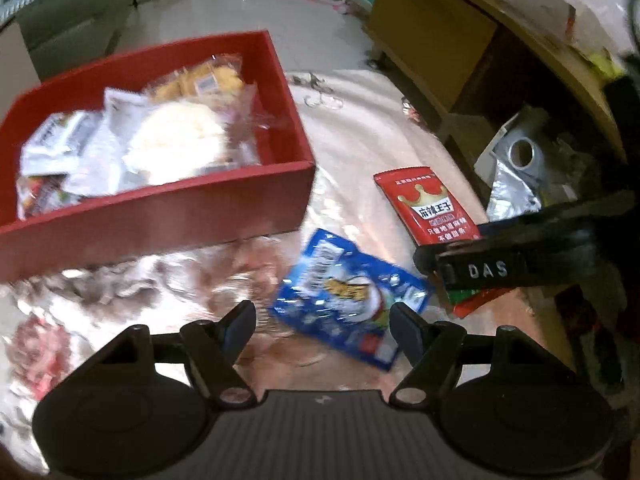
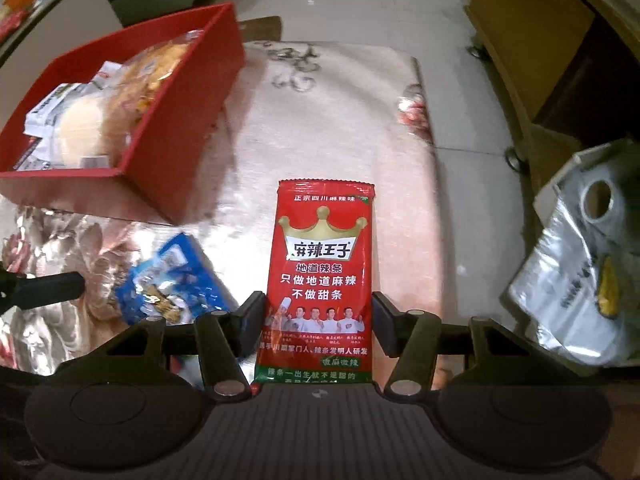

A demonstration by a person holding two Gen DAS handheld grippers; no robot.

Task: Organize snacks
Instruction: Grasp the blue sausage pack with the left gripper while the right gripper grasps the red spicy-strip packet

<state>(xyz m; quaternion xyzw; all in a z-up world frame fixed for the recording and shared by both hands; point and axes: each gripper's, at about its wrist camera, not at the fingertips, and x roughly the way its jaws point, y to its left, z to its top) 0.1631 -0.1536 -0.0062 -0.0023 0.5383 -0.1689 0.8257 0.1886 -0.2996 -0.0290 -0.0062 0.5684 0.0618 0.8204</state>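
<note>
Right tool [image 2: 318, 320] set to about the width of the red snack packet [image 2: 322, 280], one finger at each long edge; pads look right at the edges, real squeeze can't tell. Packet lies flat on the desk [image 2: 320, 120], its green bottom end nearest the tool body and its top pointing away. From the left wrist view the right tool [image 1: 472, 268] sits over that packet's [image 1: 426, 204] near end.

Left tool [image 1: 324, 320] about half open, nothing gripped; blue snack packet [image 1: 344, 300] lies on the desk between and just ahead of its fingertips, contact can't tell. Blue packet [image 2: 176, 284] is left of the right tool, close beside the red packet.

Red box [image 1: 160, 208] ahead-left of both tools, already full of wrapped snacks [image 1: 172, 140]; its near wall stands just beyond the blue packet. Bare desk ahead of the right tool out to the far edge. Desk's right edge is near the right tool; past it a silver bag [image 2: 580, 280] and wooden furniture [image 2: 532, 40] on the floor.
</note>
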